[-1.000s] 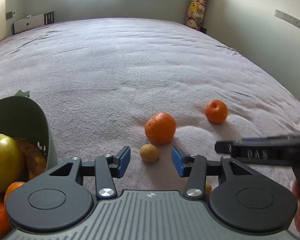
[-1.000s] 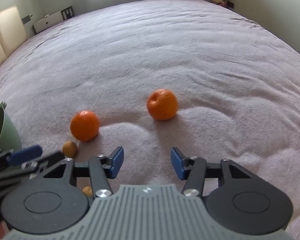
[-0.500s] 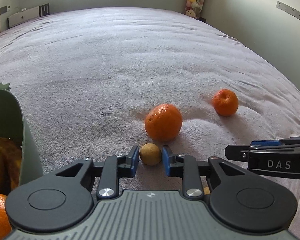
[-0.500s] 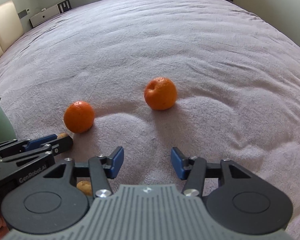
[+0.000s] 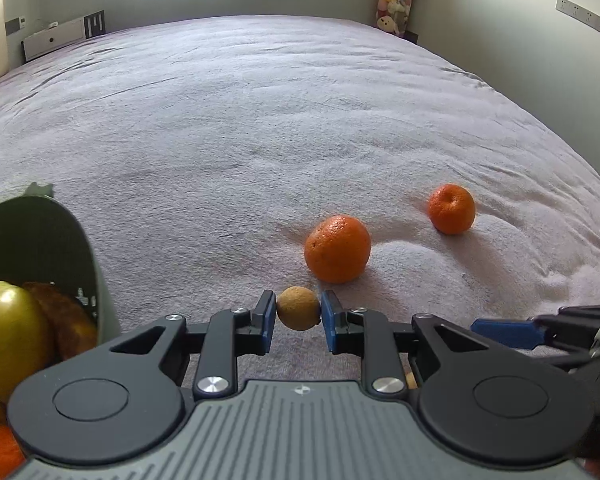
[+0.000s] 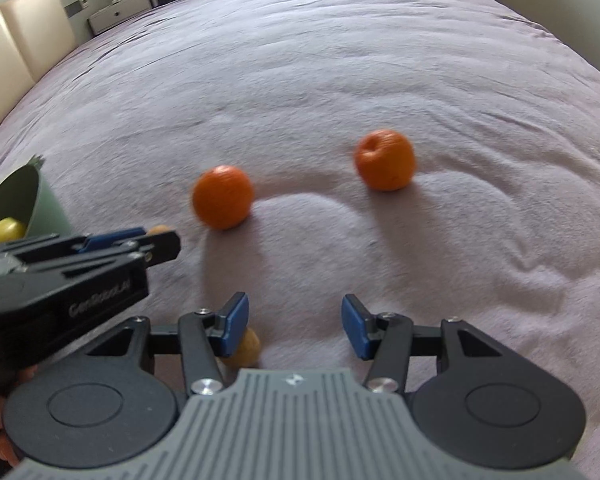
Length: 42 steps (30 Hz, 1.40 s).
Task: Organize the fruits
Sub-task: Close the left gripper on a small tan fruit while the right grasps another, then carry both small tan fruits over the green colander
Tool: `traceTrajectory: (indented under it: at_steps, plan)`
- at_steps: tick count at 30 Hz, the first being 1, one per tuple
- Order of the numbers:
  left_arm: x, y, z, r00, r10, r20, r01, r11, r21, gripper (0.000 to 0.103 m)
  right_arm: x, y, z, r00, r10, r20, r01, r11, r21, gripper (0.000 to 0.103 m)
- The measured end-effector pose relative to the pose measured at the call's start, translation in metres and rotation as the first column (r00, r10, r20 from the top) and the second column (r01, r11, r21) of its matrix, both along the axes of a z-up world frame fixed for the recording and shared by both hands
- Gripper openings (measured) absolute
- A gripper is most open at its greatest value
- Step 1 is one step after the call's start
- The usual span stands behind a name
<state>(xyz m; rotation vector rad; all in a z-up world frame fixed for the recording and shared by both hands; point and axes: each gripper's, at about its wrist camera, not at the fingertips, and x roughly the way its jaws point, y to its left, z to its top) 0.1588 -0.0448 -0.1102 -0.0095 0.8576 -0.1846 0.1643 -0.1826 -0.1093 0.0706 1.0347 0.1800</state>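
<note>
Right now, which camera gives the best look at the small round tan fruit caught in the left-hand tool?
The left wrist view: the small round tan fruit sits sharp and central. In the right wrist view, the left gripper hides nearly all of it.

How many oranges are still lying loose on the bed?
2. The nearer orange lies just beyond the small tan fruit gripped by the left gripper; the farther orange lies off to its right. More orange fruit sits in the green container.
</note>
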Motion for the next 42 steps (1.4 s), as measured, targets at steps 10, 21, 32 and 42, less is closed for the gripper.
traceTrajectory:
  at_steps: [10,21,32,42]
  plan:
    - [-0.006,0.01,0.017,0.999,0.032,-0.008,-0.032,0.999,0.006,0.027,-0.014,0.023,-0.002,0.996,0.091,-0.008,-0.091,0.996,0.01,0.043]
    - [-0.018,0.009,0.029,1.0,0.019,0.005,-0.02,1.0,0.018,0.027,-0.016,0.035,-0.009,0.989,0.141,-0.034,-0.14,0.989,0.037,0.02]
    - [-0.032,0.015,0.053,0.999,0.027,0.023,-0.026,0.999,-0.03,0.027,-0.027,0.04,0.002,0.986,0.164,-0.016,-0.163,0.986,0.029,0.017]
    - [-0.048,0.03,0.087,0.997,0.048,0.053,-0.043,0.996,-0.079,0.027,-0.041,0.046,0.037,0.981,0.186,0.062,-0.188,0.981,0.036,0.017]
